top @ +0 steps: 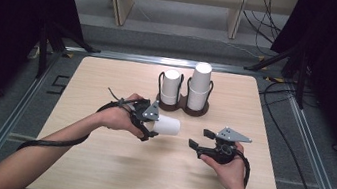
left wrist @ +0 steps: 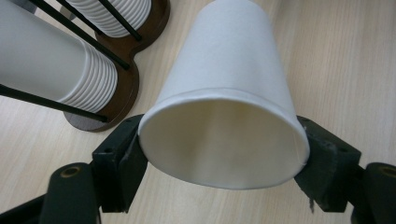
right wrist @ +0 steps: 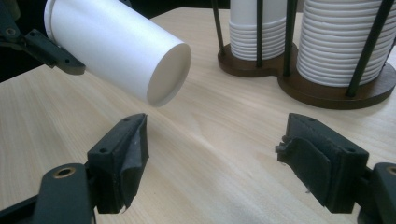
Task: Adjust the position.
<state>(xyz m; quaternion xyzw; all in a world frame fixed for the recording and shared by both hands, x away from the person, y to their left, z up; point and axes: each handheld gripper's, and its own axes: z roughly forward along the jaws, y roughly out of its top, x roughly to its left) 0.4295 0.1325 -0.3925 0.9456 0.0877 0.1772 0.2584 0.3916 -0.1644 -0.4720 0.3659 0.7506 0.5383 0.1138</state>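
A single white paper cup (top: 168,125) lies on its side a little above the table, its closed bottom pointing right. My left gripper (top: 152,125) is shut on the cup's rim; in the left gripper view the pads (left wrist: 125,157) press both sides of the open mouth of the cup (left wrist: 229,84). My right gripper (top: 199,138) is to the right of the cup, open and empty. In the right gripper view its jaws stand wide apart (right wrist: 215,158), and the cup (right wrist: 116,51) hangs ahead of them at the upper left.
A dark two-post cup holder (top: 182,107) stands behind the grippers with two stacks of white cups, a shorter one (top: 171,86) and a taller one (top: 200,84). The wooden tabletop (top: 95,164) is bounded by metal rails; cables lie on the floor beyond.
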